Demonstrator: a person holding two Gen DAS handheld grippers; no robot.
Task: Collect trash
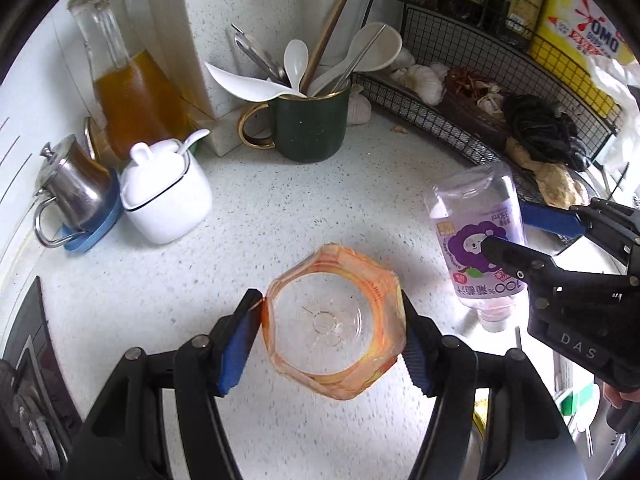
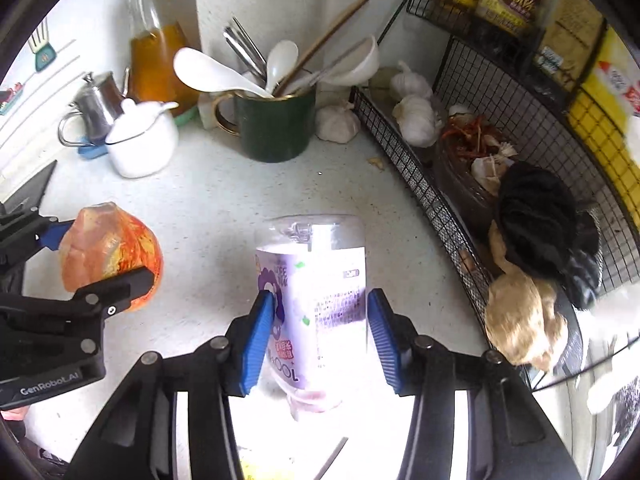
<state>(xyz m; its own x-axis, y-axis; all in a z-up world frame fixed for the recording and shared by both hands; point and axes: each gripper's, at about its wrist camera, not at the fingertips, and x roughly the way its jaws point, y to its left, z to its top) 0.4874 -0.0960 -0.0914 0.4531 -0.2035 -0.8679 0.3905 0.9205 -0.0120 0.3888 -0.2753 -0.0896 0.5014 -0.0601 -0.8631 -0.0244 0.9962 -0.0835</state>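
Two grippers read "DAS" (image 1: 578, 346) and "GenRobot.AI" (image 2: 50, 386); yellow pack (image 1: 576, 36) reads "OMO".

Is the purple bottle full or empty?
Empty, it seems: the purple bottle, held in the right tongs, looks see-through, with no juice visible.

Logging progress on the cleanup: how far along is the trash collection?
Midway. In hand: the left tool grips the orange bottle, and the right tool grips the purple-label bottle, both lifted off the counter. Left: dropping them off; no bin is visible.
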